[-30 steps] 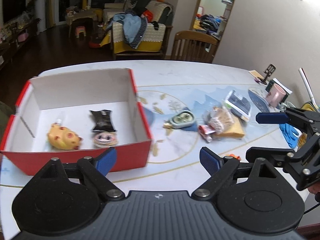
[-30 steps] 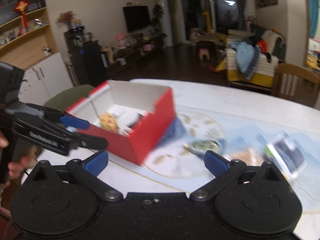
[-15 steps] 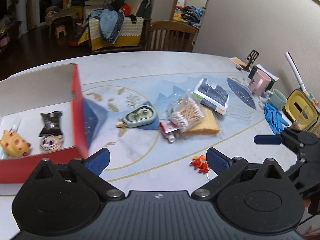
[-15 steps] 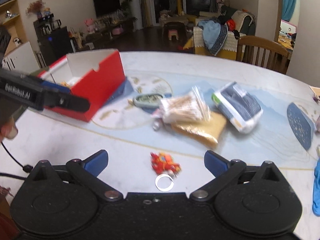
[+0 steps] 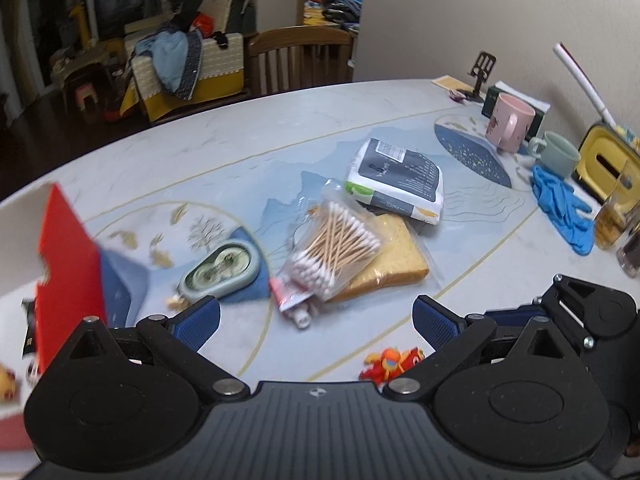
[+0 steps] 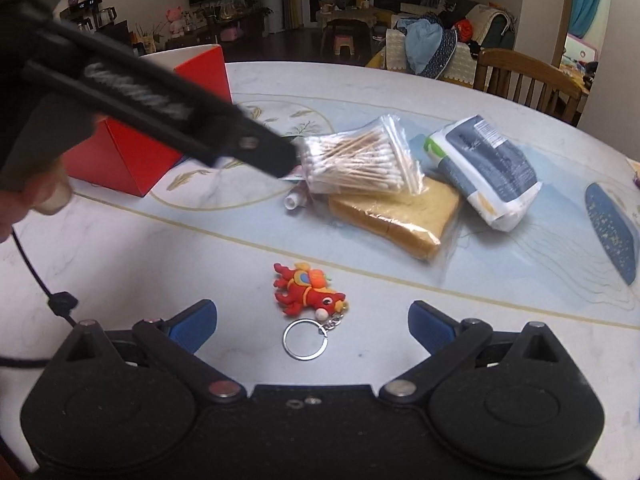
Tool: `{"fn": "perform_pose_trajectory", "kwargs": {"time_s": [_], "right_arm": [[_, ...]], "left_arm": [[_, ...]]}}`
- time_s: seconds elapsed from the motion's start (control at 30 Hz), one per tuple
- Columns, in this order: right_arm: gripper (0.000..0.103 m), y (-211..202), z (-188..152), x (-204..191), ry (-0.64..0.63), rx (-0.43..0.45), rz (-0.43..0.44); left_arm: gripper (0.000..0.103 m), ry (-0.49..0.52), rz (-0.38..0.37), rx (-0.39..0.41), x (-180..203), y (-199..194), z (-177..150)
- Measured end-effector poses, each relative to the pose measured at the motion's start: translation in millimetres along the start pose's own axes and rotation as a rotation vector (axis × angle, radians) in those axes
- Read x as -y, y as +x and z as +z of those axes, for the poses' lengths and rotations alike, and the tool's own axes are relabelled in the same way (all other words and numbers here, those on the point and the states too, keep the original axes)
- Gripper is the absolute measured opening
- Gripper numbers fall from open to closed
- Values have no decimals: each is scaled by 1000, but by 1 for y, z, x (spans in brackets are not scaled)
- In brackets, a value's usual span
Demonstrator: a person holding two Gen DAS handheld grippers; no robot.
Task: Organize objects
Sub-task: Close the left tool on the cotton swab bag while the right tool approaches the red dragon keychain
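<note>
Right tongs [image 6: 312, 316] spread wide and empty, red keychain [image 6: 306, 290] on the surface at 12 o'clock between the tips; drop straight, clench its body, not the ring.

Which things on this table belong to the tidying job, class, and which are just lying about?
Job, judging by the layout:
red box
cotton swabs bag
bread slice
wipes pack
red keychain
green case
small tube

Lying about:
pink mug
green cup
blue gloves
phone stand
</note>
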State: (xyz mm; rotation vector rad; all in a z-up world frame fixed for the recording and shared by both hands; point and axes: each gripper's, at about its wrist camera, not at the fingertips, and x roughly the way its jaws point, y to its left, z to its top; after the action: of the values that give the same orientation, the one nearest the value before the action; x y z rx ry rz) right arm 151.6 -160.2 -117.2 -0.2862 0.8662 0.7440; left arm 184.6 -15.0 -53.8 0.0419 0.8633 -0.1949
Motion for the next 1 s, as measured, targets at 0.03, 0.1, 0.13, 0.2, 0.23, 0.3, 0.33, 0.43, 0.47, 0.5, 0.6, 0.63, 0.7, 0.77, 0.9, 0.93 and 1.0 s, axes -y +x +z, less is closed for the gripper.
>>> {"fn": "perform_pose_trajectory", "kwargs": {"time_s": [0.03,0.1,0.13,0.2,0.23,0.3,0.33,0.43,0.47,0.5,0.6,0.63,0.7,0.77,0.9,0.93,1.0], "right_arm": [[102,2,0,-1,0,-1,3],[102,6,-2,-3,-2,-2,6],[102,8,-2,-4,-4,-3,6],[102,12,-2,-4,-2,-4,1],[102,14,-1,-3,7,-7,-1],[102,18,0,-1,30,-13,0],[101,20,0,0,39,-15,-1],[99,25,1,0,49,-21,-6],[97,26,1,1,51,-23,-6],[96,27,2,0,54,-26,-4],[92,32,3,0,61,-29,-7],[91,33,3,0,64,-29,-11],[88,36,4,0,72,-30,-11],[85,37,5,-1,77,-30,-11],[85,40,5,-2,80,-39,-8],[84,40,5,-2,81,-38,-10],[84,41,6,-3,83,-39,-7]], "left_arm": [[103,13,3,0,2,4,2],[103,36,5,11,5,10,6],[103,47,3,17,6,13,8],[103,74,0,20,10,21,12],[103,88,2,19,11,25,14],[103,109,5,17,14,33,17],[103,117,3,15,14,37,18],[103,147,-4,7,17,48,22],[103,156,-4,3,18,51,22],[103,164,-3,1,19,55,23],[103,176,-6,-3,20,62,25],[103,179,-6,-4,20,64,24],[103,187,2,-9,21,69,24],[102,195,11,-11,22,72,23],[102,205,15,-14,22,77,22],[101,205,14,-12,22,77,22],[95,204,8,-16,21,79,22]]}}
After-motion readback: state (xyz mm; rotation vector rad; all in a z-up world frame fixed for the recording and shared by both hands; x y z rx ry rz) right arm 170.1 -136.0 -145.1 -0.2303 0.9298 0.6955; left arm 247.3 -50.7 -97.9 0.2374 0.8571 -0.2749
